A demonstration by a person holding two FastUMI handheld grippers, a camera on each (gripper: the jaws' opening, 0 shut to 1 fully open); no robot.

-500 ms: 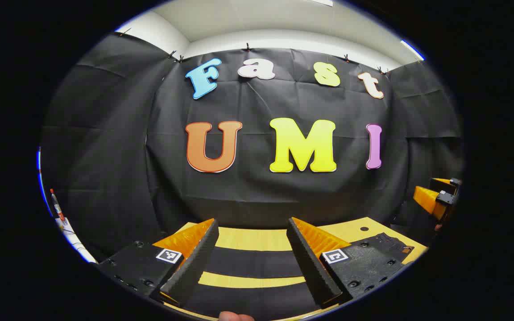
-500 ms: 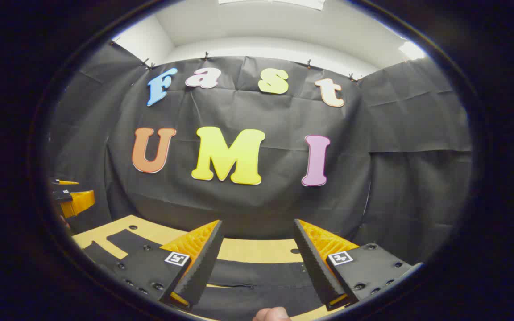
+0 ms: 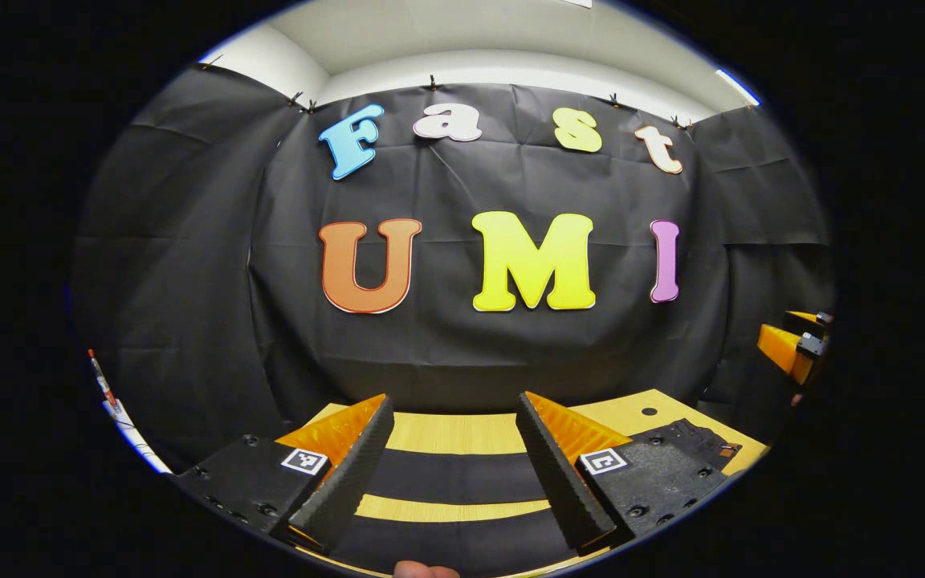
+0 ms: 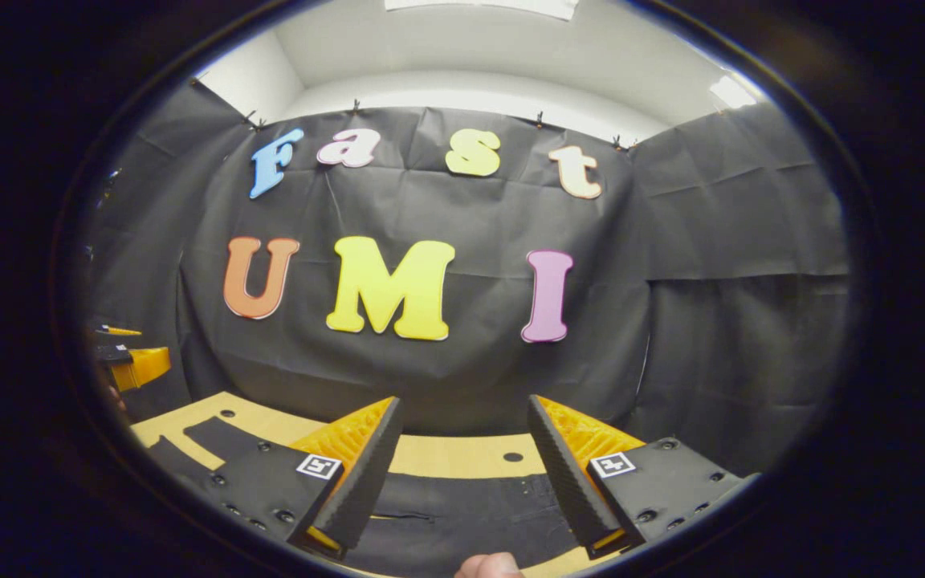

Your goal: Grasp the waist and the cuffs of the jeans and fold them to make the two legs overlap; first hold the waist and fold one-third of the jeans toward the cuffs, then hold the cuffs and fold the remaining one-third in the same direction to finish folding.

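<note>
Black jeans lie flat on the wooden table [image 3: 462, 432]. In the left gripper view the two legs [image 3: 454, 475] run as dark bands across the table, with a strip of wood between them. My left gripper [image 3: 453, 408] hovers open above them with nothing between its fingers. The waist end [image 3: 707, 440] lies off to the right. In the right gripper view the waist part of the jeans [image 4: 462, 510] lies under my open right gripper [image 4: 464, 408], and the legs [image 4: 213, 437] stretch away to the left. Each gripper also shows far off in the other's view: the right gripper [image 3: 790, 353] and the left gripper [image 4: 132, 363].
The black cloth wall stands close behind the table's far edge. Small round holes [image 3: 649, 411] [image 4: 512, 457] mark the tabletop. A thin red-tipped stick [image 3: 101, 377] and a white surface [image 3: 132, 432] are at the far left. A thumb [image 4: 488, 566] shows at the bottom.
Both views have shifted slightly: the wall has slid a little to the left in each, and a little down in the right gripper view. Both grippers remain open above the jeans.
</note>
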